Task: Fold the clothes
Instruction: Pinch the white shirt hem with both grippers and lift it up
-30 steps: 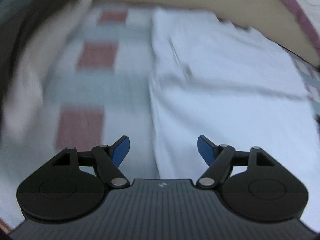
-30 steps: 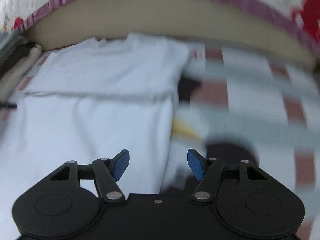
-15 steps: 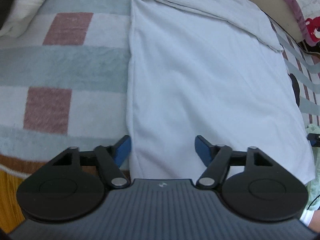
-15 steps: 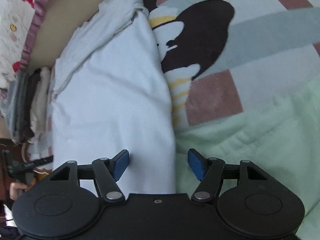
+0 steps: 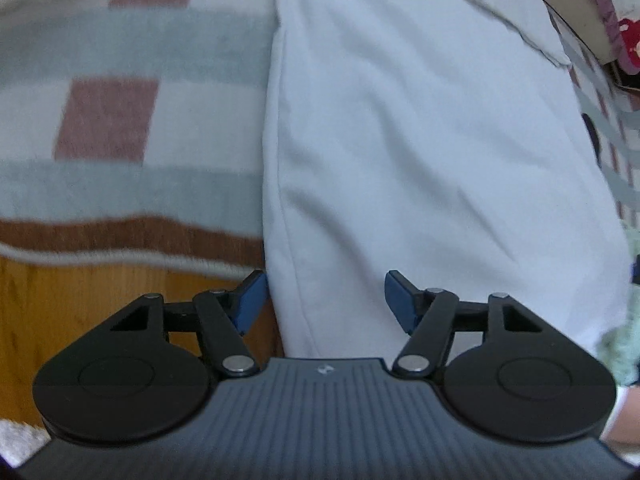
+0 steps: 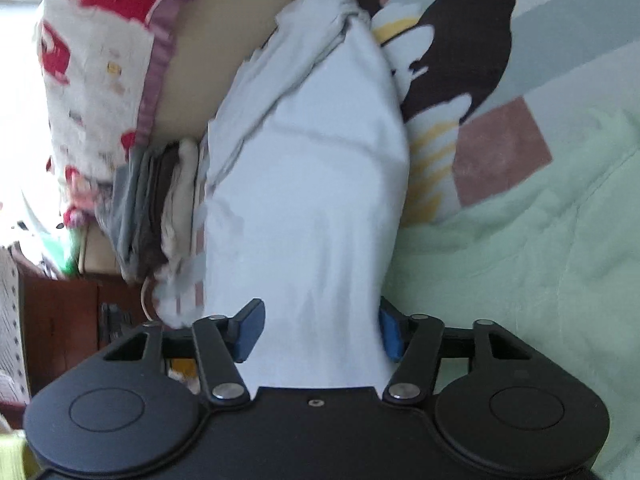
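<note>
A white garment (image 5: 420,140) lies flat on the checked blanket (image 5: 120,120), folded lengthwise, its near hem hanging at the bed edge. My left gripper (image 5: 324,300) is open with its blue pads on either side of the garment's near left corner. In the right wrist view the same garment (image 6: 312,200) runs away from me. My right gripper (image 6: 316,330) is open with the near end of the garment between its pads, and the right pad (image 6: 390,334) is partly behind the cloth.
A pale green blanket (image 6: 520,260) lies to the right of the garment. A stack of folded clothes (image 6: 160,208) sits on the far side, next to a patterned pillow (image 6: 100,60). The wooden bed side (image 5: 100,312) shows below the blanket edge.
Both grippers have moved toward the garment's near end; the hem now sits between each pair of pads. The left view dropped lower to the bed edge. Both stay open.
</note>
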`<state>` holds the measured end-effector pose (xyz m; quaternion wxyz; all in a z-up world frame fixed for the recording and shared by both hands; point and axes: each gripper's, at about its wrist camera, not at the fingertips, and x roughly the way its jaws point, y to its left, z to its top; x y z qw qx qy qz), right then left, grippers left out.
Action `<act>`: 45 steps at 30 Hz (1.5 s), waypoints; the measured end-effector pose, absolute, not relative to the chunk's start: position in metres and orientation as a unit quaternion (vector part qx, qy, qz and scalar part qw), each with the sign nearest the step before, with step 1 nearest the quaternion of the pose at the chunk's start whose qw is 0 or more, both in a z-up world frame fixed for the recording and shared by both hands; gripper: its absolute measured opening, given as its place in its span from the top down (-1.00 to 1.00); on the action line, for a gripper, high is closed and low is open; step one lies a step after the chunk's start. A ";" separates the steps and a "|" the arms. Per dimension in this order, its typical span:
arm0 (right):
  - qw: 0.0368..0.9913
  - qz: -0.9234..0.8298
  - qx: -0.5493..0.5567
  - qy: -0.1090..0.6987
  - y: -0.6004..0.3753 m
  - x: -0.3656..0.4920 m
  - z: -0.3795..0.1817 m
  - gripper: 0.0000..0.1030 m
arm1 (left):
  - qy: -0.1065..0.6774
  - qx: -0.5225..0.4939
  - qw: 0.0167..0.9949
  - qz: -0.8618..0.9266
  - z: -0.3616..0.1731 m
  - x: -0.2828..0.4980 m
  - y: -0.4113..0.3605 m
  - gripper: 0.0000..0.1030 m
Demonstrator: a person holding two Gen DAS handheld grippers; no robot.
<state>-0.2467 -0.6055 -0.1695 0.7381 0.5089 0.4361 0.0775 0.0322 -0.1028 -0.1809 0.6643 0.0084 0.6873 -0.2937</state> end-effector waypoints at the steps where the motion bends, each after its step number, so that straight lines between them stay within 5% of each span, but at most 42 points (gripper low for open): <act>1: 0.734 0.084 0.511 0.440 -0.604 -0.249 -0.169 -0.08 | 0.698 0.000 0.650 -0.300 -0.184 0.033 -0.101 -0.06; 3: 0.734 0.078 0.506 0.446 -0.601 -0.252 -0.169 0.11 | 0.716 0.007 0.626 -0.308 -0.188 0.031 -0.103 -0.04; 5: 0.737 0.072 0.500 0.449 -0.599 -0.253 -0.169 0.54 | 0.725 0.038 0.611 -0.315 -0.191 0.025 -0.110 -0.01; 9: 0.744 0.071 0.497 0.441 -0.597 -0.252 -0.168 0.82 | 0.721 0.101 0.602 -0.328 -0.188 0.012 -0.124 -0.03; 11: 0.753 0.080 0.494 0.427 -0.594 -0.249 -0.164 0.84 | 0.703 0.136 0.611 -0.339 -0.183 0.004 -0.127 0.77; 12: 0.758 0.084 0.494 0.418 -0.593 -0.248 -0.162 0.84 | 0.689 0.153 0.619 -0.343 -0.179 -0.001 -0.128 0.94; 17: 0.779 0.111 0.500 0.361 -0.590 -0.256 -0.138 0.85 | 0.607 0.150 0.699 -0.347 -0.120 -0.016 -0.100 0.94; 26: 0.789 0.045 0.448 0.419 -0.584 -0.256 -0.145 0.85 | 0.639 -0.065 0.710 -0.288 -0.126 -0.008 -0.035 0.94; 28: 0.790 0.059 0.440 0.423 -0.582 -0.252 -0.141 0.75 | 0.629 -0.077 0.719 -0.285 -0.124 -0.007 -0.030 0.94; 32: 0.785 0.054 0.420 0.451 -0.575 -0.250 -0.143 0.03 | 0.622 -0.088 0.720 -0.296 -0.125 -0.017 -0.019 0.94; 34: 0.785 0.049 0.416 0.457 -0.571 -0.254 -0.149 0.08 | 0.611 -0.105 0.723 -0.304 -0.119 -0.020 -0.010 0.94; 36: 0.793 0.040 0.416 0.443 -0.571 -0.259 -0.151 0.87 | 0.595 -0.122 0.729 -0.315 -0.110 -0.020 -0.003 0.94; 40: 0.814 0.057 0.460 0.349 -0.586 -0.264 -0.124 0.86 | 0.557 -0.155 0.741 -0.340 -0.086 -0.011 -0.003 0.94; 45: 0.842 0.052 0.416 0.339 -0.586 -0.253 -0.088 0.86 | 0.559 -0.139 0.744 -0.338 -0.085 -0.009 -0.024 0.94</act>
